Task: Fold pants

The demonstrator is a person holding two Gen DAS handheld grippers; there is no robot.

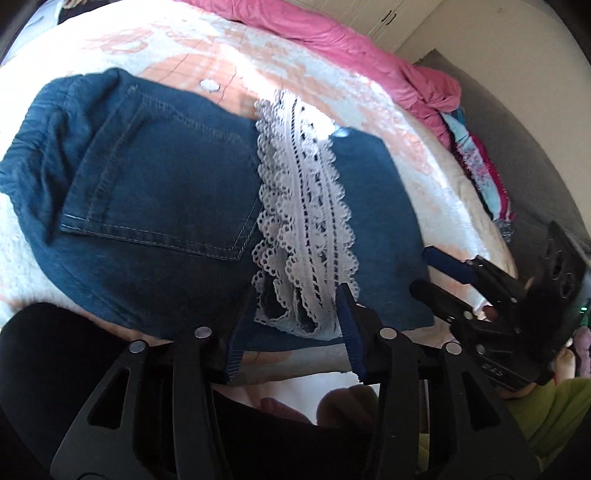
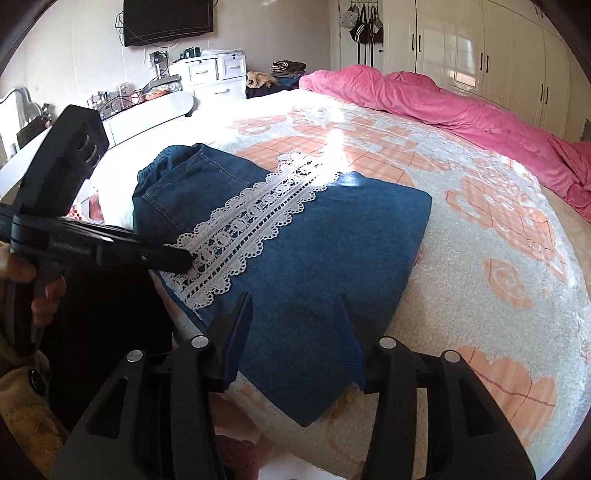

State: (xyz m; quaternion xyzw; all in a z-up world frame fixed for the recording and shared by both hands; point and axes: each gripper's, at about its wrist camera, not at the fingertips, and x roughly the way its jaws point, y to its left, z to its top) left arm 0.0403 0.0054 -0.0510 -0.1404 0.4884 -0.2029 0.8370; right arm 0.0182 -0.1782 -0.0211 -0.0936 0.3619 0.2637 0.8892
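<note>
The blue denim pants [image 1: 155, 206] lie folded into a compact bundle on the bed, back pocket up, with a white lace hem [image 1: 303, 221] draped across them. They also show in the right wrist view [image 2: 325, 258], as does the lace [image 2: 251, 225]. My left gripper [image 1: 291, 321] is open, its fingers straddling the near end of the lace at the bundle's near edge. My right gripper [image 2: 295, 325] is open over the bundle's near right part, holding nothing. The right gripper also appears in the left wrist view [image 1: 428, 266], and the left gripper in the right wrist view [image 2: 184, 258].
The bed has a white and peach patterned blanket [image 2: 480, 258]. A crumpled pink duvet [image 2: 461, 107] lies along its far side. White drawers [image 2: 214, 74], a wall TV [image 2: 168, 20] and wardrobes [image 2: 498, 55] stand beyond. Colourful clothes [image 1: 476, 158] hang off the bed's right edge.
</note>
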